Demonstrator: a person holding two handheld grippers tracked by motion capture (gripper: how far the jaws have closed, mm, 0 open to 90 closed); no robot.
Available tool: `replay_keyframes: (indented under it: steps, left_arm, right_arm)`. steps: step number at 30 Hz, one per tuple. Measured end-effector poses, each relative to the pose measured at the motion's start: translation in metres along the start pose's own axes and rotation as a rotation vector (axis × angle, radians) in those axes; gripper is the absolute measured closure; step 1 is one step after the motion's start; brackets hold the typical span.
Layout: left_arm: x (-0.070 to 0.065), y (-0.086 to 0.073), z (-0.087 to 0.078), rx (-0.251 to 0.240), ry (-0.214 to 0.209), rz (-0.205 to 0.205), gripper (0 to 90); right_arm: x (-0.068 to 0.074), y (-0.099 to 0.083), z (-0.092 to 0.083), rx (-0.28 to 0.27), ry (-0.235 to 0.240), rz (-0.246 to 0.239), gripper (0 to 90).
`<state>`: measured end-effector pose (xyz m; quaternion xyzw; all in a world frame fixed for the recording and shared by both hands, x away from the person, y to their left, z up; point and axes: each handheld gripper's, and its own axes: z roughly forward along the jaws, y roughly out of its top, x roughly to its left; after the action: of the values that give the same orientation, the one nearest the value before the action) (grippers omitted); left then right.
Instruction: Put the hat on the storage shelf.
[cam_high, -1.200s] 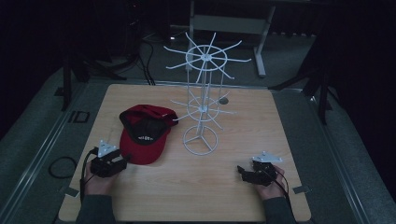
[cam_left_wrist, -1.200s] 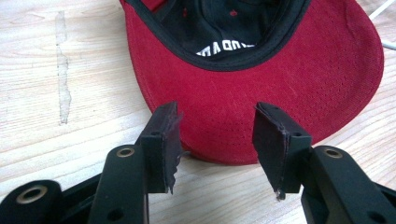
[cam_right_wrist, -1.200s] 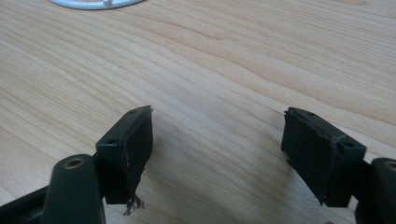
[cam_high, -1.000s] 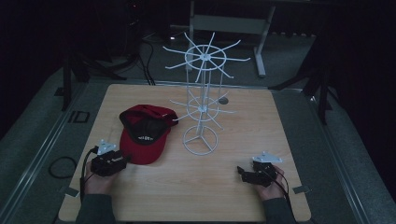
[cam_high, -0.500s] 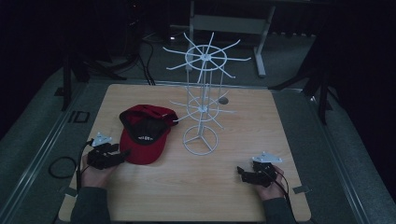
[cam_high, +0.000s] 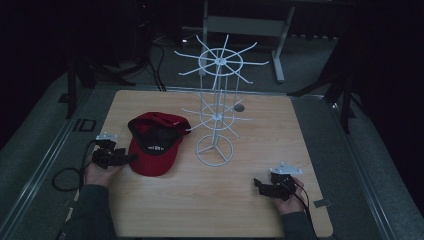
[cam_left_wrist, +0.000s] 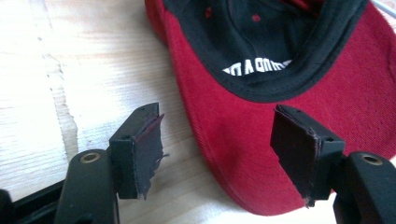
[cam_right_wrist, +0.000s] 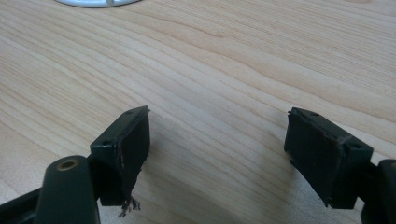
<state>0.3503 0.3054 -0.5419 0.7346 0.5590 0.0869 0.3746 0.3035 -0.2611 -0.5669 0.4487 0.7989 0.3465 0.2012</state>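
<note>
We judge the step in hand to be the approach to a grasp: our left claw (cam_high: 131, 158) sits at the near left of the bench (cam_high: 280, 135), its jaws spread wide and pointing at the brim of the red cap (cam_high: 155, 145). The jaws have just been opening, and in the left gripper view the edge of the brim (cam_left_wrist: 243, 154) lies in the gap between them, but neither pad presses on it, so the claw is released and grips nothing yet. Our right claw (cam_high: 257, 183) rests at the near right of the bench, well apart from the cap, also released, with only bare wood between its jaws.

The next move, as we read it, calls for pushing the left claw a little further over the brim edge and clenching on it, so the cap can be lifted towards the white wire rack (cam_high: 216, 107) standing just beside it at the middle of the bench. The brim is thin and lies flat on the wood, so one jaw would need to slip under it; otherwise the cap may simply slide away.

The cap lies upside down on the left half of the bench, its brim towards us and its crown towards the far side. It is dark red cloth with a black lining, and white lettering shows on the inner band.
</note>
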Motion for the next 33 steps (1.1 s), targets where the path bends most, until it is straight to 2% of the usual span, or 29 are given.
replay_keyframes:
  steps: [2,6,8,10,13,17,21,28,33]
  left_arm:
    - [-0.001,0.000,0.002,0.017,-0.027,0.005,40.0]
    - [-0.013,-0.001,0.001,0.050,-0.039,0.058,46.5]
    - [-0.019,-0.001,-0.001,0.060,-0.080,0.079,50.1]
    - [-0.022,0.000,0.000,0.076,-0.097,0.091,51.2]
    - [-0.021,0.001,0.009,0.098,-0.120,0.070,49.3]
    - [-0.016,0.000,0.022,0.112,-0.183,0.027,49.0]
    - [-0.022,0.001,0.030,0.143,-0.216,0.046,50.5]
    - [-0.030,0.005,0.034,0.184,-0.229,0.094,53.5]
    - [-0.034,0.005,0.032,0.175,-0.223,0.114,57.7]
  right_arm:
    - [0.000,0.000,0.000,0.000,0.000,0.001,22.2]
    - [0.000,0.000,0.000,0.000,0.000,0.001,22.1]
    - [0.000,0.000,0.000,0.001,0.000,0.000,22.0]
    - [0.000,0.000,0.000,0.001,0.000,0.000,22.0]
    - [0.000,0.000,0.000,0.001,0.000,0.000,21.8]
    - [0.000,0.000,0.000,0.001,0.000,0.000,21.6]
    - [0.000,0.001,0.001,0.002,0.000,-0.001,21.3]
    - [0.000,0.001,0.001,0.002,0.001,-0.002,21.2]
    - [0.000,0.001,0.001,0.002,0.001,-0.002,21.1]
